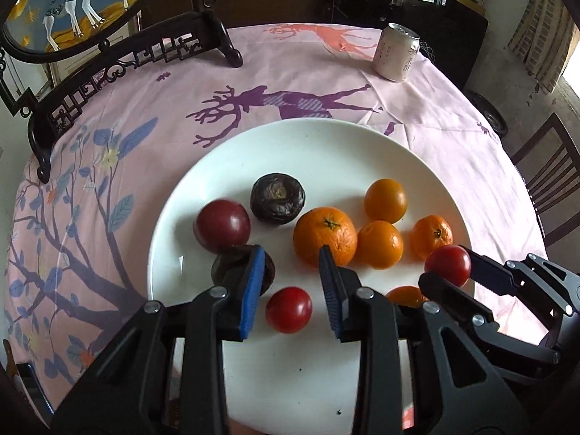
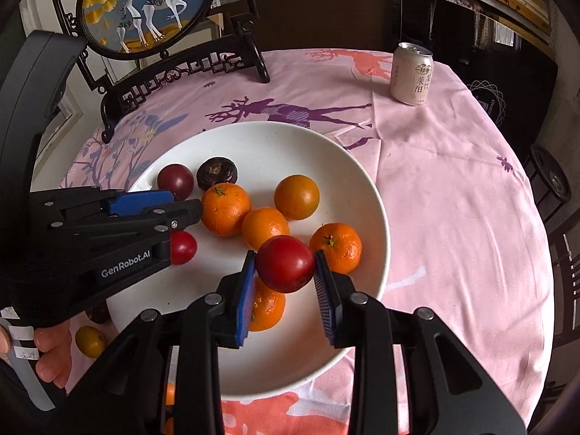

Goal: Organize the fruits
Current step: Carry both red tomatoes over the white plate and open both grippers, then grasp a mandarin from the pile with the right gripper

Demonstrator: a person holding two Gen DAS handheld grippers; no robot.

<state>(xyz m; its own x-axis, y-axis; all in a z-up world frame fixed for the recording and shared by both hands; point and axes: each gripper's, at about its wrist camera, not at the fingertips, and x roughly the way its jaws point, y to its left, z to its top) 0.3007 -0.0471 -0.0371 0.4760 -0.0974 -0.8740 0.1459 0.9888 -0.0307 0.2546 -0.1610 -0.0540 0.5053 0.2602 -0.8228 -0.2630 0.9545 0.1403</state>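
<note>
Above the plate (image 2: 366, 181), right gripper (image 2: 284, 272) clamped on red plum (image 2: 286, 262), long axis crosswise

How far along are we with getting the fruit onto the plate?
Mostly done: oranges and dark fruits already lie on the white plate. In hand: the right gripper holds a red fruit above the plate; the left gripper is empty. Left: a small orange fruit on the cloth beside the plate.
</note>
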